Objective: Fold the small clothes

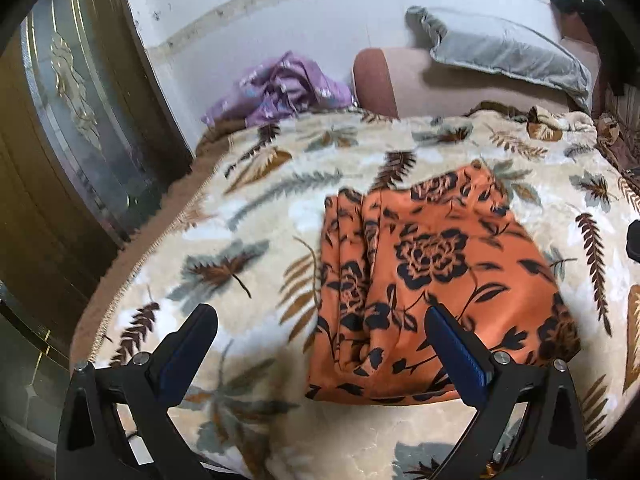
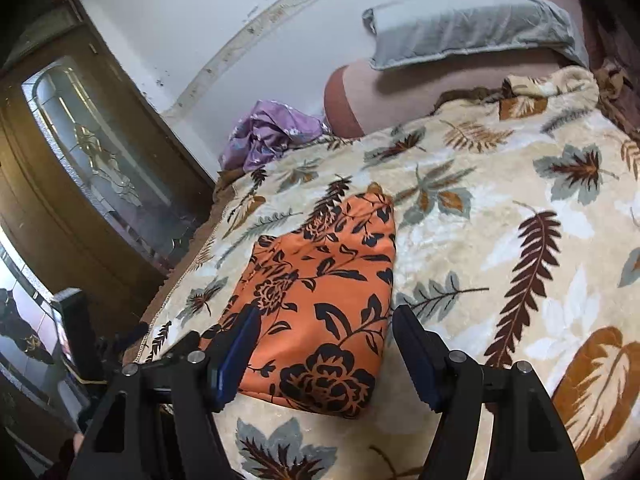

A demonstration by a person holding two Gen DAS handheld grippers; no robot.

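Two grippers hover low over the bed, and we see both pairs of fingers spread wide with nothing between them. Our left gripper (image 1: 320,320) points forward over the near edge of the orange floral garment (image 1: 432,264), its right finger above the cloth and its left finger above the bare leaf-print blanket (image 1: 248,216); we cannot tell whether either tip touches. Our right gripper (image 2: 326,320) is aimed along the same garment (image 2: 320,292), its fingers straddling the cloth's near end, the left finger (image 2: 240,344) over the fabric's left margin and the right one just beside its right edge. The garment lies folded into a long, narrow shape, flat on the blanket, with pleats bunched along its left side in the left wrist view. Beyond it, a purple cloth (image 1: 280,88) sits crumpled by the wall, and a grey pillow (image 2: 472,24) rests at the head of the bed. A wooden cabinet with a glass door (image 2: 96,176) stands beside the bed.
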